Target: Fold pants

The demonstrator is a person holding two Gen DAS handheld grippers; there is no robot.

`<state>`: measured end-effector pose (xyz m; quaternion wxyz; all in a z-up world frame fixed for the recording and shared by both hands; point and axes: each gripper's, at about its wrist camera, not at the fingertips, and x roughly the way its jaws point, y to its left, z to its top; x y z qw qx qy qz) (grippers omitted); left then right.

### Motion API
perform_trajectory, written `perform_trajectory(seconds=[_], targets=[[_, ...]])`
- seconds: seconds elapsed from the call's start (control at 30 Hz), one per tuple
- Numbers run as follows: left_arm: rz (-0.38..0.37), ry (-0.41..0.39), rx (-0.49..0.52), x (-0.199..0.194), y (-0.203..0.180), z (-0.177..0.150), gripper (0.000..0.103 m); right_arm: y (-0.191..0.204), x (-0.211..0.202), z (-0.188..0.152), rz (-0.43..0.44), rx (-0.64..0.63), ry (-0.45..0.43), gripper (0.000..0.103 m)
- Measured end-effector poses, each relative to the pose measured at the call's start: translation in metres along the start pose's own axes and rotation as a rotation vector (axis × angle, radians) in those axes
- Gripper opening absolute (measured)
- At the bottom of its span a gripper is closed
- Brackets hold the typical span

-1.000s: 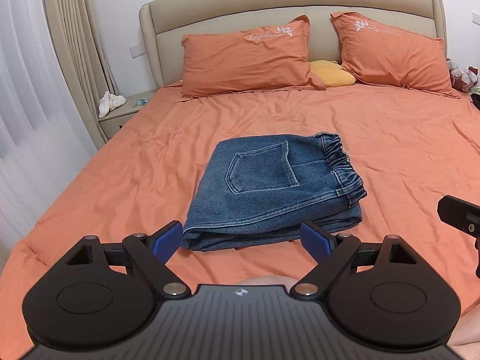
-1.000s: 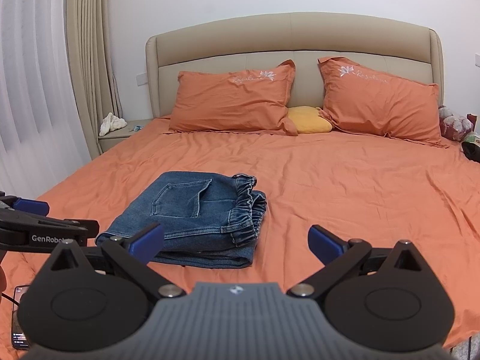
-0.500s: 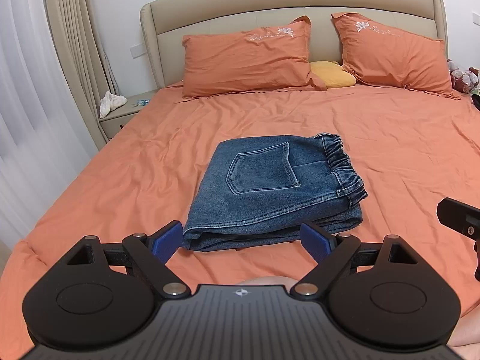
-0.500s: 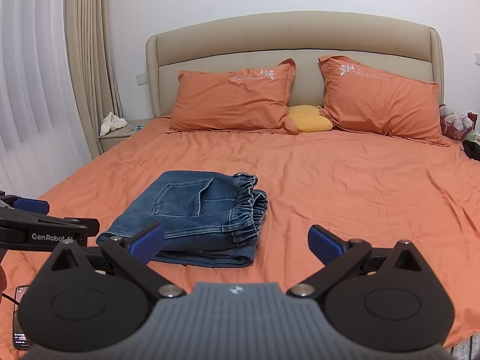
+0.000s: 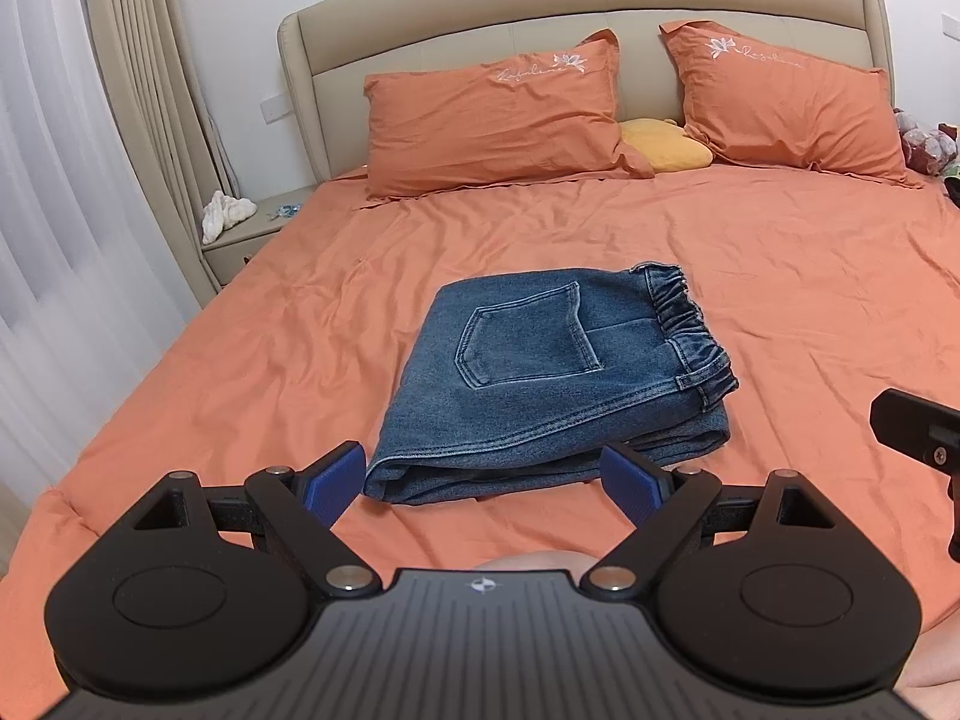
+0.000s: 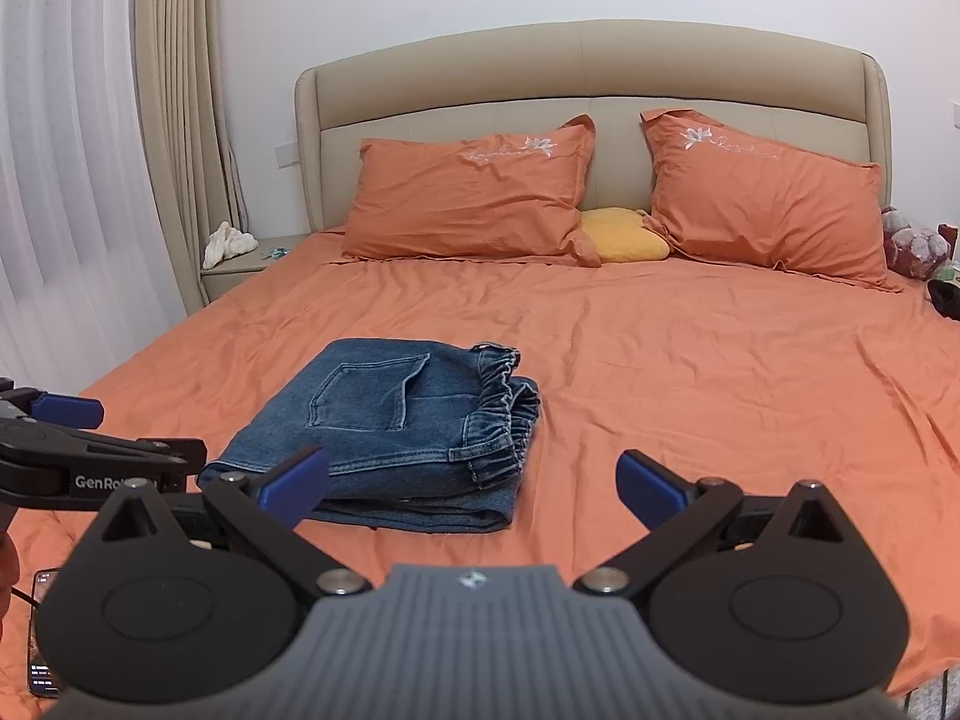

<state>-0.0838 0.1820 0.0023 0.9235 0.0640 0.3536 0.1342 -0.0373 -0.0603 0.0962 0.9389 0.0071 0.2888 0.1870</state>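
Pants (image 5: 558, 378) are seen folded flat on bed (image 5: 810, 276); left hand-held gripper (image 5: 483, 489) and right hand-held gripper (image 6: 471, 489) are held spread wide, nothing gripped.

- The pants (image 5: 552, 384) lie folded on the bed (image 5: 780, 276), before the pillows (image 5: 492, 114).
- A cushion (image 5: 660, 147) sits between the pillows.
- A nightstand (image 5: 252, 240) stands left of the bed.
- Both grippers (image 5: 483, 483) hover before the pants, apart from them.

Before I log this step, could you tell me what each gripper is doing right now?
Left gripper: open, holding nothing.
Right gripper: open, holding nothing.
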Motion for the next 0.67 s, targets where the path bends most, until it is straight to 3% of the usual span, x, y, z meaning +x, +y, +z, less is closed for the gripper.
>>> perform_trajectory(seconds=[0.67], targets=[[0.000,-0.031,0.012,-0.0066,-0.0017,0.0018,0.103,0.0001,-0.0014,0.0015,-0.002,-0.012,0.006,0.098]])
